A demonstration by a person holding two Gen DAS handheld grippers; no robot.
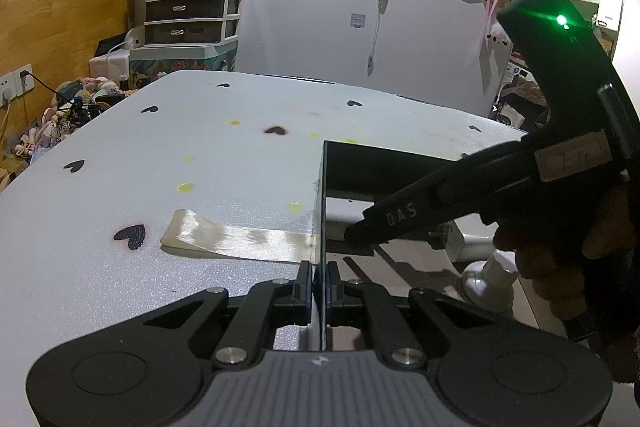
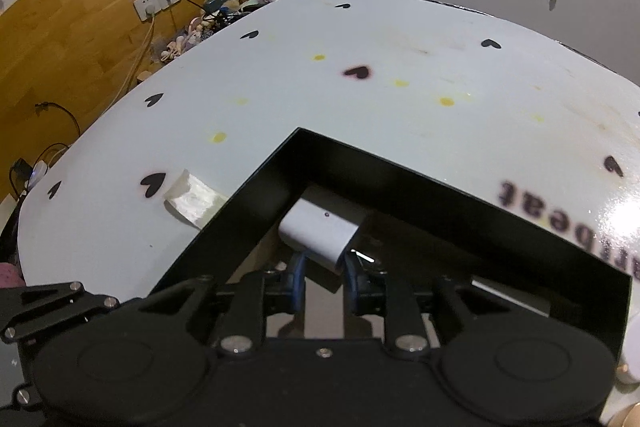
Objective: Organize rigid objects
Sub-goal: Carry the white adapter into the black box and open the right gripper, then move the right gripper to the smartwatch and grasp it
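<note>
Charger (image 2: 322,233) in right gripper (image 2: 323,273) points forward.

Matt black box (image 2: 360,163); glossy tape (image 1: 236,237); white block (image 2: 320,231), probably plastic.

The table (image 1: 160,155) is pale grey-white, scattered with small black hearts and yellow dots; one heart has a reddish halo. A glossy cream strip of tape (image 1: 224,237) lies on it. The box (image 2: 400,187) is plain black, the block (image 2: 320,233) inside it white. Both grippers are black with blue pads (image 2: 298,277). A green light (image 1: 562,21) glows on one. The wall panel (image 2: 80,27) is honey-coloured wood.
</note>
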